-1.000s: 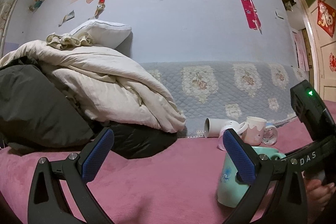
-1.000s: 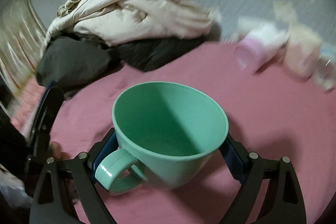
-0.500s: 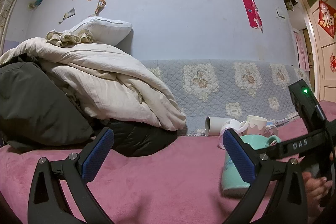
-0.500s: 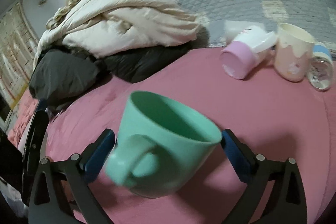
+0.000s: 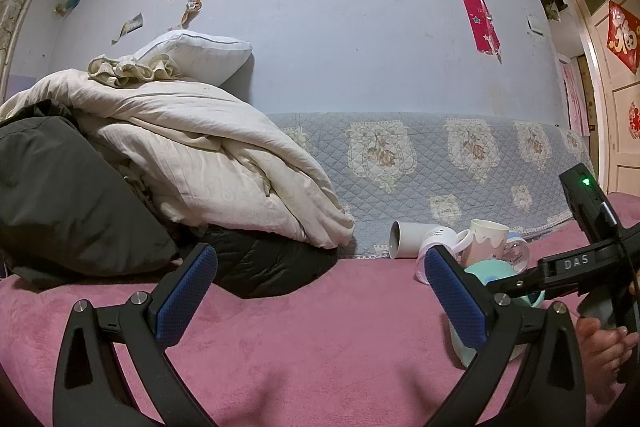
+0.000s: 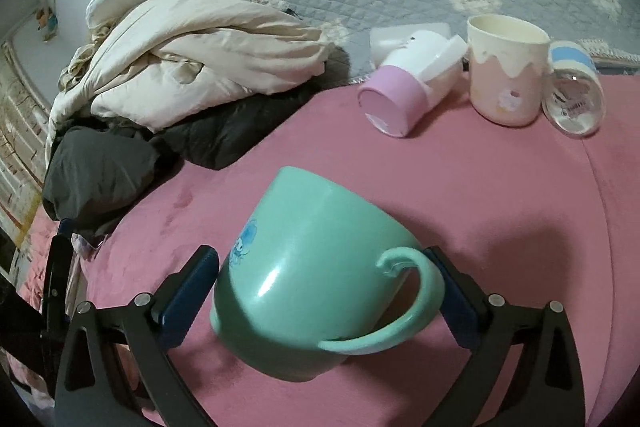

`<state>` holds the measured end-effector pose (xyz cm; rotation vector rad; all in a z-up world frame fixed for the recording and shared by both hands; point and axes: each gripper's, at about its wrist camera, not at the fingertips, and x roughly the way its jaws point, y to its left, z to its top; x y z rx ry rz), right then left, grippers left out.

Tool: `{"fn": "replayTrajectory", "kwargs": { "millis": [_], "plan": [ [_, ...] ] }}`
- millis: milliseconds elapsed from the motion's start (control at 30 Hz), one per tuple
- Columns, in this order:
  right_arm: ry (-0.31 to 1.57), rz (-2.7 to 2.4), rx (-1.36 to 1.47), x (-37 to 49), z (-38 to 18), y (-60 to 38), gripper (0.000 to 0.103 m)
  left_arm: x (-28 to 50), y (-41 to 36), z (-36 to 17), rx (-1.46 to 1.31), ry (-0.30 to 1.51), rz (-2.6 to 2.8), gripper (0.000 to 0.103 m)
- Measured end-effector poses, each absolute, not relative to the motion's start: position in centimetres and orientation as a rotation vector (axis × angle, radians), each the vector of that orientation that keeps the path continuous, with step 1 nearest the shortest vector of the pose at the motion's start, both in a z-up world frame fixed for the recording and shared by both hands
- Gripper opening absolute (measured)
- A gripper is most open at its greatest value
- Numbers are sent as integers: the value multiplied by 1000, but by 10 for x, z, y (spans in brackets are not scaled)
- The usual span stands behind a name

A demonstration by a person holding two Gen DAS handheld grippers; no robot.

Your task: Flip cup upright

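A mint-green mug with a small blue print sits between the blue pads of my right gripper, which is shut on it. The mug is tipped over, its base up and away, its handle toward the right finger, low over the pink bedspread. In the left wrist view the mug shows partly behind the right finger, with the right gripper's black body over it. My left gripper is open and empty above the bedspread, left of the mug.
At the back lie a pink-and-white cup on its side, an upright cream-and-pink mug, a clear cup with a blue band and a white cup. Piled bedding and dark jackets fill the left.
The green mug has rolled in my right gripper from mouth-up to tipped over, base now up. The left gripper has barely moved.
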<state>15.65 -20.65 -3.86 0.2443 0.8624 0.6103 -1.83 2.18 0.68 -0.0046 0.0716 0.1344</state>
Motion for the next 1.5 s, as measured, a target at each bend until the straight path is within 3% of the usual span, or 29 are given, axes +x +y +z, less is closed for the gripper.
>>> {"fn": "replayTrajectory", "kwargs": {
  "millis": [333,933,1233,1500],
  "plan": [
    [867,580,381,146,-47,-259,103,-17,21,5,1,80,134,103],
    [929,722,480,157,-66,-229,103,-13,23,3,-10,102,132,103],
    [792,571,401,134,-46,-255,103,-13,17,6,13,108,83,103],
    [427,293,207,84,-6,-280,103,1,15,20,-33,237,-138,103]
  ]
}}
